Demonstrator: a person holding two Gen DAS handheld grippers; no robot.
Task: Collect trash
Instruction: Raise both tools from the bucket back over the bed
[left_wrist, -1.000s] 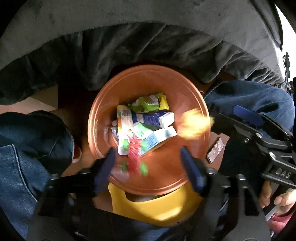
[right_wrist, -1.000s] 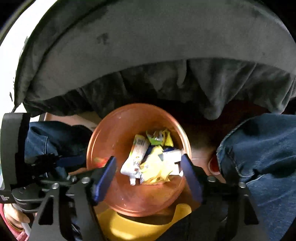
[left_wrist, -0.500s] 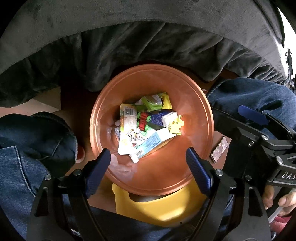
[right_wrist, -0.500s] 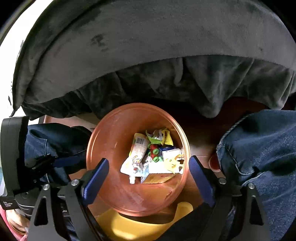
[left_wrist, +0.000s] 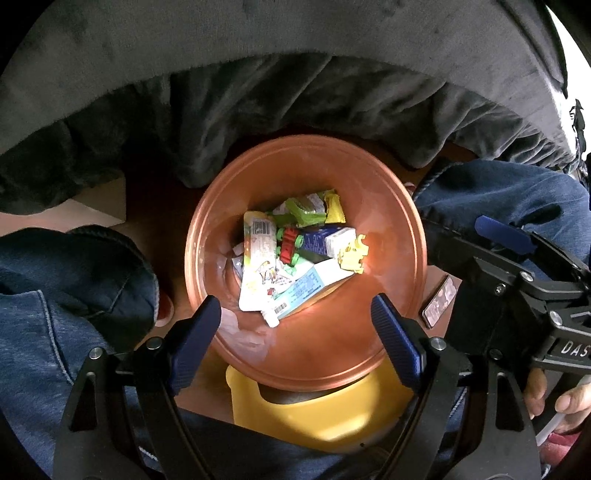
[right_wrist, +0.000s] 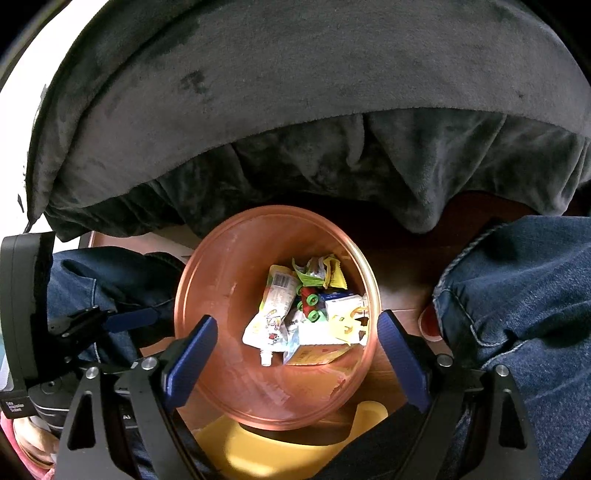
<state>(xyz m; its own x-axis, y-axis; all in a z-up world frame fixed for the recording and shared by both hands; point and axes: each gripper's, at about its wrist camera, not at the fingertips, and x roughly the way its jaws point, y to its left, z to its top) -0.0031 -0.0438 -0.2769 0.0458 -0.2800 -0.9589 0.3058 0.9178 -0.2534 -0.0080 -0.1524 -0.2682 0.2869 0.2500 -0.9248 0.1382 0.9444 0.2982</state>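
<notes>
An orange-brown bin (left_wrist: 391, 236) stands on the floor below both grippers; it also shows in the right wrist view (right_wrist: 221, 280). Inside lie several pieces of trash: a white pouch (left_wrist: 258, 273), a blue and white carton (left_wrist: 325, 240), green wrappers (left_wrist: 303, 212), a red and green toy piece (left_wrist: 290, 249) and a yellow piece (left_wrist: 352, 254). My left gripper (left_wrist: 301, 339) is open and empty above the bin's near rim. My right gripper (right_wrist: 295, 360) is open and empty above the same bin.
A yellow object (left_wrist: 317, 406) sits under the bin's near edge. The person's jeans-clad legs (left_wrist: 55, 295) flank the bin on both sides. A dark grey blanket (left_wrist: 295, 74) hangs behind it. A small foil pack (left_wrist: 439, 301) lies on the brown floor at the right.
A red and green piece and a yellow piece dropped from the grippers into the bin and settled on the pile. Both grippers opened wider and pulled back a little.
</notes>
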